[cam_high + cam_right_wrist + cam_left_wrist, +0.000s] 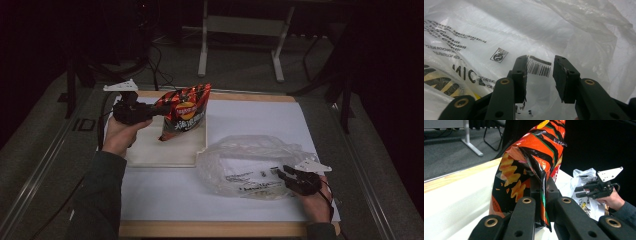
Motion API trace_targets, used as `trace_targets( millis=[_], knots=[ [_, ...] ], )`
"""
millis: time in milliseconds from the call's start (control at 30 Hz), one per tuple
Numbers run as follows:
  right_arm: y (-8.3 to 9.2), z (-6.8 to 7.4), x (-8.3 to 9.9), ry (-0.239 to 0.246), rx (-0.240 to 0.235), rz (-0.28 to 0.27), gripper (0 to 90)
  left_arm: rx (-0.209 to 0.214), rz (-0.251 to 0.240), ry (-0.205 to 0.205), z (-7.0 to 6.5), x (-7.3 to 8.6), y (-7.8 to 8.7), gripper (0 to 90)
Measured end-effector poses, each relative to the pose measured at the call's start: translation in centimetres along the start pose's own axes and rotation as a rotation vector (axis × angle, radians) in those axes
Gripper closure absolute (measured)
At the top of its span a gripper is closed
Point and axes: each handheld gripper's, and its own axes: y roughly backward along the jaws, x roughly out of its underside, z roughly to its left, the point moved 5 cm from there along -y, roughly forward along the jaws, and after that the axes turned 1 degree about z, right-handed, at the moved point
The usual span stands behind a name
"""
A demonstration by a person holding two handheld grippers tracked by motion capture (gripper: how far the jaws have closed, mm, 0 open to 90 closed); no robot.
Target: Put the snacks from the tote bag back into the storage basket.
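Note:
My left gripper (159,111) is shut on the side seam of an orange and black chip bag (186,112), holding it upright over a pale shallow tray (165,152). In the left gripper view the jaws (542,188) pinch the crumpled edge of the chip bag (534,152). A clear plastic bag (250,162) with printed text lies at the right. My right gripper (279,172) rests at its near right edge. In the right gripper view the gripper (540,61) is open, and the plastic bag (499,30) with its barcode label shows in the gap, with neither pad pressing on it.
A white sheet (260,117) covers the wooden table (215,229). The tray sits at the left middle. Beyond the table's far edge stand desk legs (202,50) and cables on a grey floor. The right gripper (586,191) shows in the left gripper view.

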Motion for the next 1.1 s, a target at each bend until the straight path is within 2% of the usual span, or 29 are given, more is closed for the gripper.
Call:
trace_targets(
  millis=[433, 1100],
  knots=[
    [0.0, 0.0, 0.1, 0.001, 0.0, -0.002, 63.6, -0.019, 0.017, 0.017, 1.0, 0.6, -0.1, 88.8],
    [0.0, 0.0, 0.1, -0.002, 0.0, -0.004, 63.6, -0.041, 0.05, 0.027, 1.8, 1.2, -1.0, 88.7]
  ],
)
